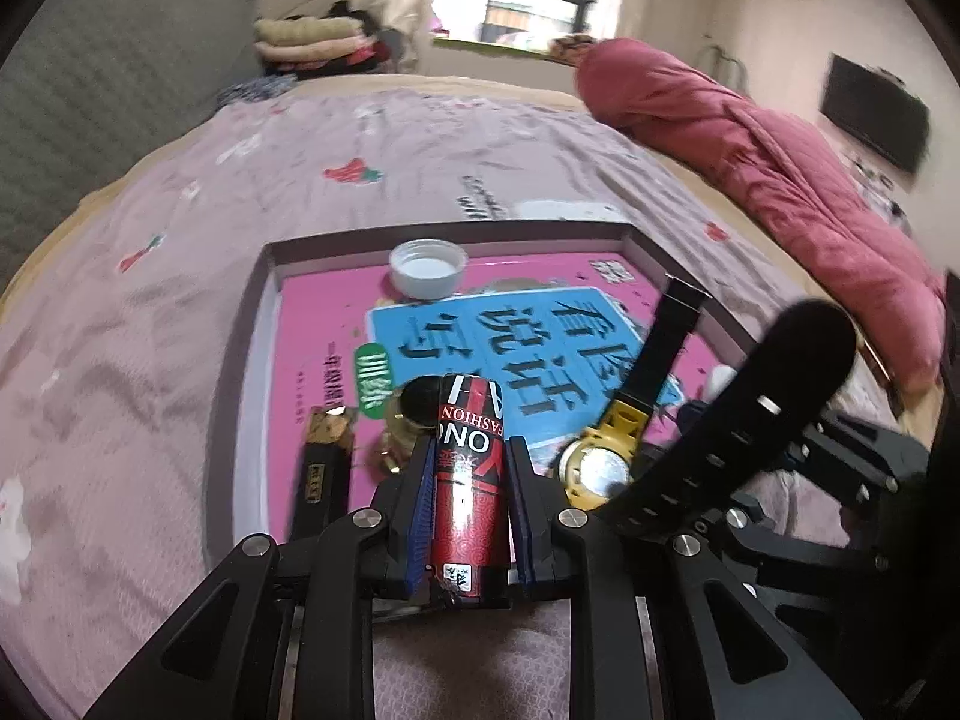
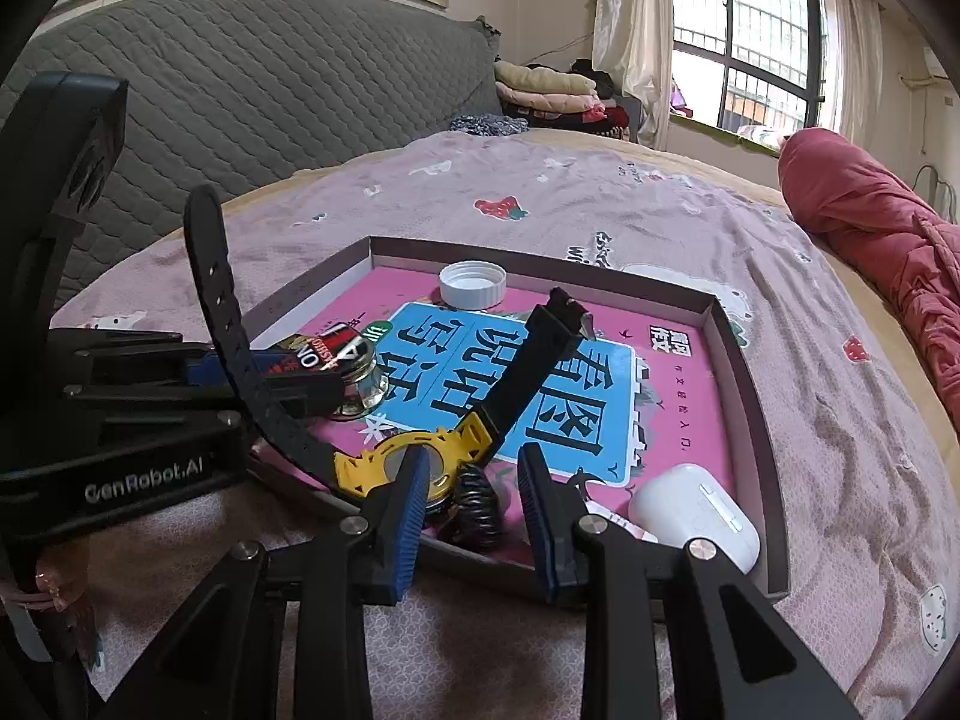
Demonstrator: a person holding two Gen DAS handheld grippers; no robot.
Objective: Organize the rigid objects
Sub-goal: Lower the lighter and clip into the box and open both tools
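Closely, left claw grips can over tray rim.

Glossy red can, matt rubbery-looking watch strap, smooth plastic cap.

Both wrist views close, sharing tray

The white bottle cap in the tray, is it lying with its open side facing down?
No, the white bottle cap sits open side up at the far end of the tray, its hollow inside showing.
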